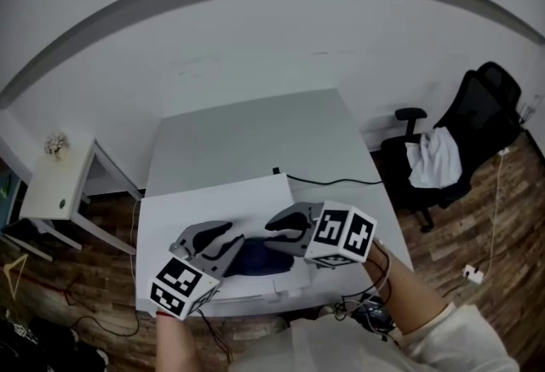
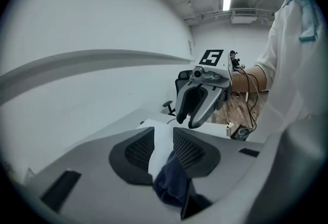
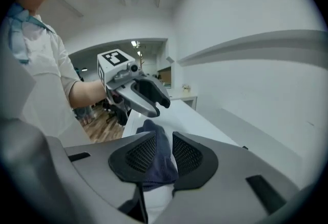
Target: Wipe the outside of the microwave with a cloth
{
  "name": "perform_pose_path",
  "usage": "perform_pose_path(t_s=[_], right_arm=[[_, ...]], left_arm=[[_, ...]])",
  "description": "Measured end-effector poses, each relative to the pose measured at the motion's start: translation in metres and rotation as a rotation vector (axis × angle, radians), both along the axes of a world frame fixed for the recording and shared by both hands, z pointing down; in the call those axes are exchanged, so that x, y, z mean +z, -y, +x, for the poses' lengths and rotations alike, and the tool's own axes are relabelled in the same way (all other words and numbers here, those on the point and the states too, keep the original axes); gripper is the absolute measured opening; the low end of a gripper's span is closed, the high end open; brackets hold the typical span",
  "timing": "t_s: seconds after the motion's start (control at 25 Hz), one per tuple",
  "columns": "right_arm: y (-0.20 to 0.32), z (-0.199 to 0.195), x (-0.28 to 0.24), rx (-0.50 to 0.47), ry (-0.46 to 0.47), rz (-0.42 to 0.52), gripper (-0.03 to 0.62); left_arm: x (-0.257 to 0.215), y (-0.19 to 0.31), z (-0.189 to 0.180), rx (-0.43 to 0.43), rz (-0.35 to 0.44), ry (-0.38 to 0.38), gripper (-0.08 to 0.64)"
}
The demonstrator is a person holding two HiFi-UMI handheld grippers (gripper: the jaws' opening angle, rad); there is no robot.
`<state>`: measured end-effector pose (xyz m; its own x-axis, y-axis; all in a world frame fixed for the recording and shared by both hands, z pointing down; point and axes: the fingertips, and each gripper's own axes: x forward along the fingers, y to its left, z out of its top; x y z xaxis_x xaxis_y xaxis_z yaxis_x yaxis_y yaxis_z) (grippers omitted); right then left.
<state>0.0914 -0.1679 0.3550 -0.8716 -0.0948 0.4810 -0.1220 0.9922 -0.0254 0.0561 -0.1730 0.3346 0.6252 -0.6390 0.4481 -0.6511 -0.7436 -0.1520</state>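
Your left gripper [image 1: 228, 236] stands at the cloth's 9 o'clock, jaws spread, pinching nothing. Your right gripper [image 1: 277, 234], at its 3 o'clock, is likewise spread. The dark blue cloth [image 1: 255, 258] lies crumpled on top of the white microwave [image 1: 213, 196], toward its 6 o'clock edge.

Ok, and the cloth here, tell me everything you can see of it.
The cloth is dark blue and soft-looking, like a small towel. It is bunched into a crumpled heap, not spread flat. It lies on the white top of the microwave, near the front edge. One end sits between the open jaws of the left gripper, the other between the open jaws of the right gripper. Neither pair appears to press on it.
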Motion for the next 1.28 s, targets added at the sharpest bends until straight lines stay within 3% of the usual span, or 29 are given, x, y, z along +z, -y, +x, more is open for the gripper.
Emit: perform_pose_path(t_s=[0.24, 0.48, 0.72, 0.88, 1.28], right_arm=[[0.013, -0.005, -0.032, 0.115, 0.211, -0.025, 0.073], [0.004, 0.007, -0.040, 0.147, 0.248, -0.053, 0.066], [0.009, 0.025, -0.049, 0.261, 0.332, -0.103, 0.060], [0.007, 0.031, -0.048, 0.284, 0.363, -0.128, 0.043], [0.013, 0.043, -0.049, 0.300, 0.373, -0.160, 0.038]], left_arm=[[-0.013, 0.013, 0.003, -0.055, 0.043, -0.120, 0.047], [-0.020, 0.009, 0.012, -0.058, 0.054, -0.167, 0.023], [-0.034, 0.003, 0.013, -0.081, 0.115, -0.261, 0.002], [-0.042, 0.003, 0.015, -0.091, 0.131, -0.322, 0.002], [-0.042, 0.003, 0.025, -0.053, 0.116, -0.373, 0.002]])
